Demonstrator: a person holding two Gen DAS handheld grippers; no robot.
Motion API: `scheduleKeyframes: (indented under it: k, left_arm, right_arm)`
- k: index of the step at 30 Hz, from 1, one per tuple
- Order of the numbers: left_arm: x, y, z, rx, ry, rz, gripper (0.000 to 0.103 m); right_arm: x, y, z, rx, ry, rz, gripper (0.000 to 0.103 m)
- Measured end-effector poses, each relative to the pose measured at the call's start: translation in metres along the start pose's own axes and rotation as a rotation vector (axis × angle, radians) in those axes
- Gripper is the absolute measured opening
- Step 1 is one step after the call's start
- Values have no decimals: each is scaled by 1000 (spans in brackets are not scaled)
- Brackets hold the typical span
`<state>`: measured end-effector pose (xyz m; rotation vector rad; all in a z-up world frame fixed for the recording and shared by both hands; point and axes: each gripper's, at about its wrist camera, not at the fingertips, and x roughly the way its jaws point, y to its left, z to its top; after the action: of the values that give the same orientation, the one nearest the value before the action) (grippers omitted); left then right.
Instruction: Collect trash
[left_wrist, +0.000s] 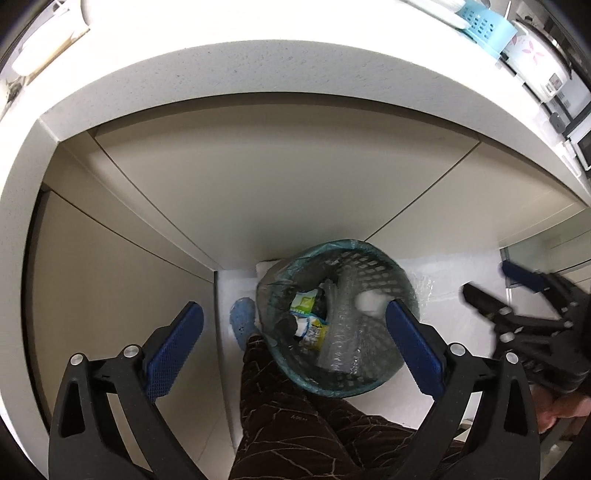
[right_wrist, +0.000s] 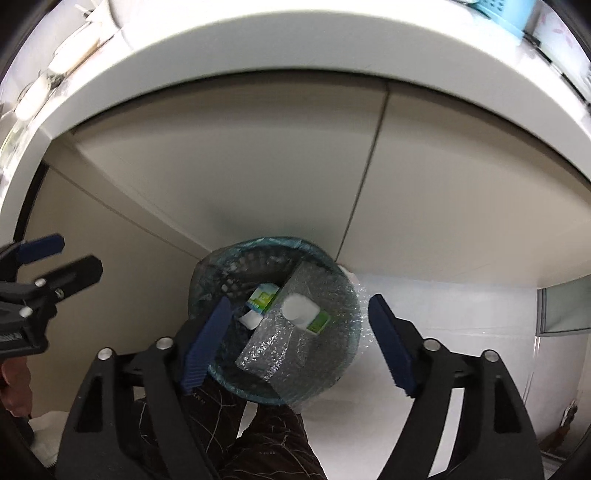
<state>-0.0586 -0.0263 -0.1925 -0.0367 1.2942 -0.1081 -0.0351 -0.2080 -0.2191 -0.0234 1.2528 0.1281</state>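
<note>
A round mesh trash basket (left_wrist: 332, 246) with a teal liner stands on the white floor below the counter, also in the right wrist view (right_wrist: 258, 243). Inside lie green-and-white cartons (left_wrist: 303, 302) (right_wrist: 264, 295), a white lump and a sheet of bubble wrap (left_wrist: 341, 332) (right_wrist: 291, 343). My left gripper (left_wrist: 295, 347) hangs above the basket, jaws wide open and empty. My right gripper (right_wrist: 299, 345) is open above it too; the bubble wrap lies below, clear of both pads. Each gripper shows in the other's view: right gripper (left_wrist: 487, 282), left gripper (right_wrist: 74, 256).
A white counter (left_wrist: 258, 74) juts out over beige cabinet doors (left_wrist: 258, 184) behind the basket. A blue basket (left_wrist: 484, 22) and a rice cooker sit on the counter at far right. The person's leg in brown patterned trousers (left_wrist: 295, 413) and a blue slipper (left_wrist: 242, 317) touch the basket's near left.
</note>
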Motion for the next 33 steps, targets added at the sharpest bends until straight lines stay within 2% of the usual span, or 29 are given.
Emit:
scheduleKeyframes:
  k: [5,7,12,16,21,26,33]
  left_arm:
    - [-32,0,11,-33,-15,1,97]
    - [-53,-1,18,-48,-38,-11,97]
    - [-125,-12,34,-61,-132,-18,97]
    - [-183,-21,42,-67,-192,-21,97]
    - [-235,-32,42,-75,-232,-13,97]
    - [-251,-42,27,-89,-223,38,97]
    - [-243,-38,14,-121,-195,22,97]
  right_arm:
    - [-41,-21,16,59,-58,-9,83]
    - [-62,-25,24,78,-75,-14,89]
    - [-133,-27,41,97,-157,-15,95]
    - [-194,-23,45,97,-194,-52,95]
    - [-244,-19,43,109,-218,-54,95]
    - [-272,-12,32,70,-217,-68,95]
    - [-260,-1,17,48,-166,-57,95]
